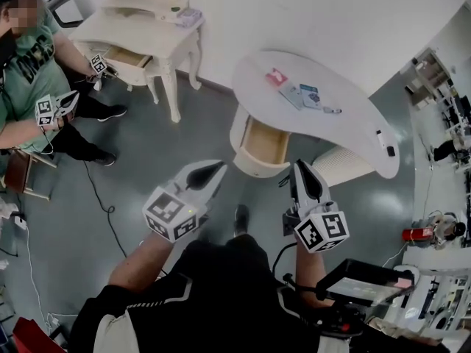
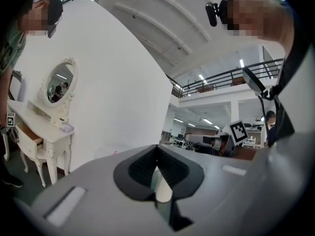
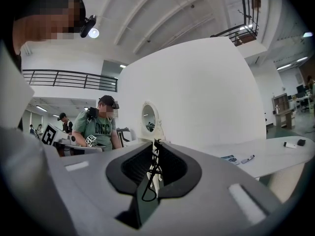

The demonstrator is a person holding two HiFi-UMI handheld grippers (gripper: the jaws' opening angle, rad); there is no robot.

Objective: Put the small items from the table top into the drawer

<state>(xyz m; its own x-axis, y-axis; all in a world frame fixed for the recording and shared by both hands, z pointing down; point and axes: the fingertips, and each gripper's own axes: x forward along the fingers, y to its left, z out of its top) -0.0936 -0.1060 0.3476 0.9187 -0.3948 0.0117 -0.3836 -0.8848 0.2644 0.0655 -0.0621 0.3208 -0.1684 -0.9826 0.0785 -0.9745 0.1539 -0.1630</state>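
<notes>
Right claw [image 1: 300, 168] holds black wire [image 3: 146, 183] over grey floor [image 1: 158, 149] beside table [image 1: 357, 112].

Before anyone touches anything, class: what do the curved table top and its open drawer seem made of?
Table top: likely painted or laminated board, smooth even white. Drawer: inside looks pale unpainted wood or plywood, tan and matt; front white.

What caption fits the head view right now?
Both shut, left claw and right claw face the white table, drawer open, small items on top.
</notes>
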